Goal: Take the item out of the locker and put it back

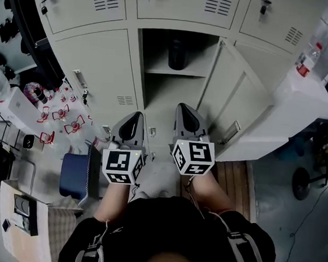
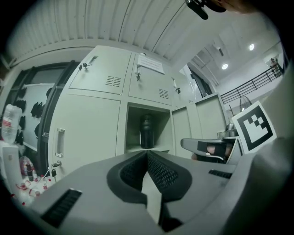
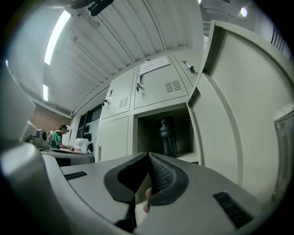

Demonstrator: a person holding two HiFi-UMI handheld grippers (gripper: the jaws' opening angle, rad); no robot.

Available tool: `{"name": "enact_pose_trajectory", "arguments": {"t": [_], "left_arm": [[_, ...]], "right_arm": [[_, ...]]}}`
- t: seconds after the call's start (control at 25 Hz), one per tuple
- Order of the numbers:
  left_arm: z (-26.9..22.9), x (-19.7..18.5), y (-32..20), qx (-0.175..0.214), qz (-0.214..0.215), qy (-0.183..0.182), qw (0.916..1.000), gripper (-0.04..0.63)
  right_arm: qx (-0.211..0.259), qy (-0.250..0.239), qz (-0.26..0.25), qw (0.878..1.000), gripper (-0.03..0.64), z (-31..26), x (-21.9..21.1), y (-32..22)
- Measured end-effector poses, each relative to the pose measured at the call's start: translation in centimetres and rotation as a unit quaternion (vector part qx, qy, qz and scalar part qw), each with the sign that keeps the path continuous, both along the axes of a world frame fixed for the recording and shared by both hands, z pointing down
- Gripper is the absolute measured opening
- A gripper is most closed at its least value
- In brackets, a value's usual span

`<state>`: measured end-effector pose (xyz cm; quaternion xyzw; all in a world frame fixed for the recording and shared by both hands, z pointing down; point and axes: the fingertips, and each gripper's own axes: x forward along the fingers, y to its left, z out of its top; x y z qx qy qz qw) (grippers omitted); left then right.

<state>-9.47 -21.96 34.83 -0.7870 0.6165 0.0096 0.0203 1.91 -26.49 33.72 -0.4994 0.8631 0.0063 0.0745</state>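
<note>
Overall: a person stands facing a bank of pale lockers, a gripper in each hand, both held low before one open compartment.
Open locker: its door is swung out to the right, and a shelf crosses the upper part.
Dark bottle: stands upright on that shelf, toward the back, well apart from both grippers; both gripper views show it just above the jaw tips.
Left gripper: jaws pressed together at the tips with nothing between them, aimed at the open locker.
Right gripper: jaws likewise closed on each other and empty, with the open door just to its right.
Pair: in the head view the two grippers sit side by side, near each other but not touching, marker cubes toward the person.
Notice: a white sheet on the shut locker door directly above the open one.
Left side: a blue seat on the floor, with small red items beyond it, too small to tell.
Right side: a white table carrying a clear plastic bottle with a red label.
Far left, right gripper view: a seated person in green at a desk.
</note>
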Motion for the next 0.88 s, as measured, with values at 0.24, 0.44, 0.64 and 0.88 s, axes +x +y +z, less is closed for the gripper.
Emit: {"name": "enact_pose_trajectory", "arguments": {"t": [0.24,0.44,0.64,0.88], "left_arm": [[-0.5,-1.4,-3.6,0.000,0.014,-0.009,0.9999,0.012],[-0.4,-2.6,-5.7,0.001,0.020,-0.010,0.9998,0.012],[-0.4,-4.2,-7.1,0.002,0.017,-0.010,0.9998,0.012],[-0.4,-5.7,-8.2,0.005,0.012,-0.006,0.9999,0.012]], "right_arm": [[-0.011,-0.030,0.004,0.999,0.015,-0.9,-1.2,-3.6],[0.015,-0.018,0.004,1.000,0.296,-1.7,-2.9,-6.8],[0.008,0.003,0.023,1.000,0.387,-2.5,-4.1,-10.7],[0.018,0.011,0.054,0.998,0.420,-5.4,-4.5,-15.7]]}}
